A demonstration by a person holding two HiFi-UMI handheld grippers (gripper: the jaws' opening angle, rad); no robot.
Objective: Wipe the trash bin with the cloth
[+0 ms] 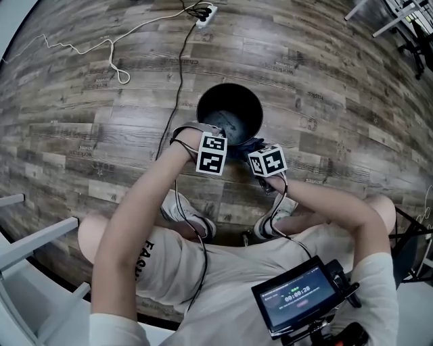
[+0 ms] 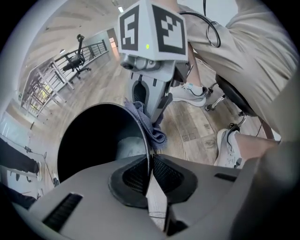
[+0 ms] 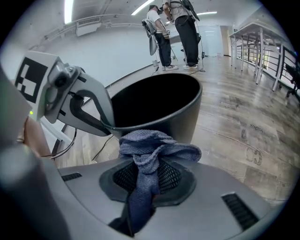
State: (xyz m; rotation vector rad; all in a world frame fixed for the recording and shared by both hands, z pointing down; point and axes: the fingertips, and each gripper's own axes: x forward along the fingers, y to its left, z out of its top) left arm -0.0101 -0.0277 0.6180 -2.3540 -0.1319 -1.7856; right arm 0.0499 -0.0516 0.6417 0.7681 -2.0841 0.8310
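A round black trash bin (image 1: 230, 111) stands on the wood floor in front of the seated person. My left gripper (image 2: 149, 173) is shut on the thin near rim of the bin (image 2: 142, 136), one pad inside and one outside. From the right gripper view, the left gripper (image 3: 105, 124) hooks over the rim at the left. My right gripper (image 3: 147, 176) is shut on a blue-grey cloth (image 3: 150, 150), which bunches above the pads just short of the bin's outer wall (image 3: 183, 117). In the head view both grippers sit at the bin's near edge, the cloth (image 1: 252, 143) a dark patch by the right one (image 1: 249, 150).
A white cord and a black cable run across the floor to a power strip (image 1: 205, 12) beyond the bin. The person's shoes (image 1: 186, 213) rest just behind the grippers. A white frame (image 1: 30, 246) stands at the left. Two people (image 3: 180, 28) stand far off; an office chair (image 2: 75, 63) is by a railing.
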